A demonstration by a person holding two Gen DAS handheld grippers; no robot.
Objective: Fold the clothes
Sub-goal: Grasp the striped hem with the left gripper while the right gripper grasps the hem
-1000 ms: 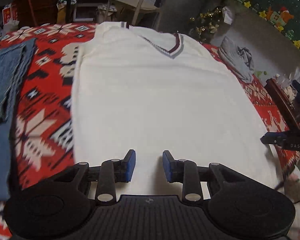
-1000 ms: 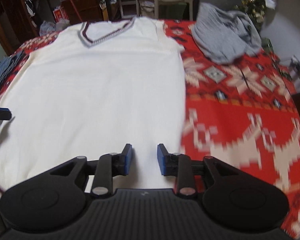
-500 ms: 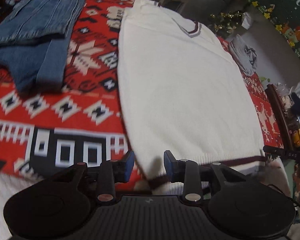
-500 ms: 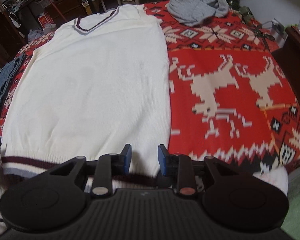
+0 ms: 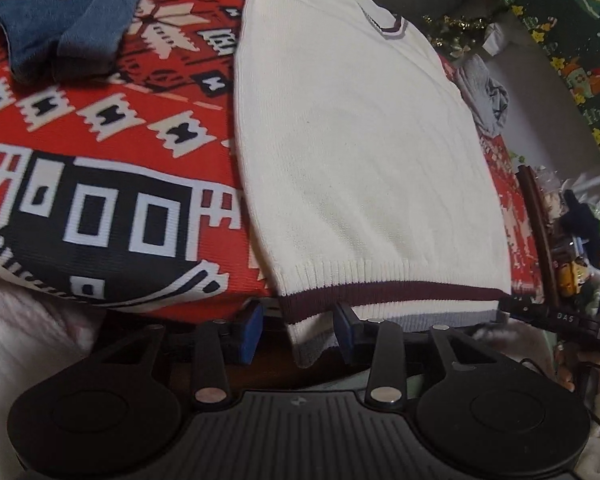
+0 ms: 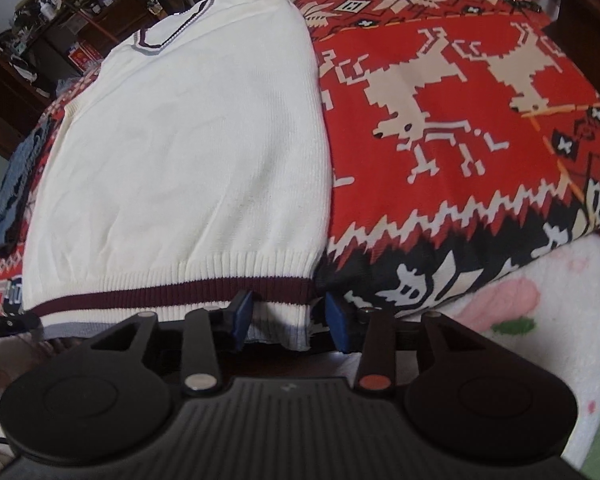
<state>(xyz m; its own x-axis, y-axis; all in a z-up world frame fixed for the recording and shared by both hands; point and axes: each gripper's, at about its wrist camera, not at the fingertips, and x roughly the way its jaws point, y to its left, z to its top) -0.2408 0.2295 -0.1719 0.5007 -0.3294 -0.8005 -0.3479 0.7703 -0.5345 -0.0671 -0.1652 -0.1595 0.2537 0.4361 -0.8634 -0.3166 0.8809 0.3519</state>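
Two vest (image 5: 356, 152) hem corners between opening hand-held gripper (image 5: 298, 330) jaws

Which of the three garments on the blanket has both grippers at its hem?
The white vest: its bottom corners lie between the opening jaws of the left gripper and right gripper. The jeans and grey top lie off to the sides.

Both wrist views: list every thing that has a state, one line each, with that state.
White sweater: spread flat, unfolded, hem hanging over the bed edge.
Jeans: folded.
Grey garment: crumpled.
Left tongs: opening, hem corner between, not pinched.
Right tongs: opening, other hem corner between.
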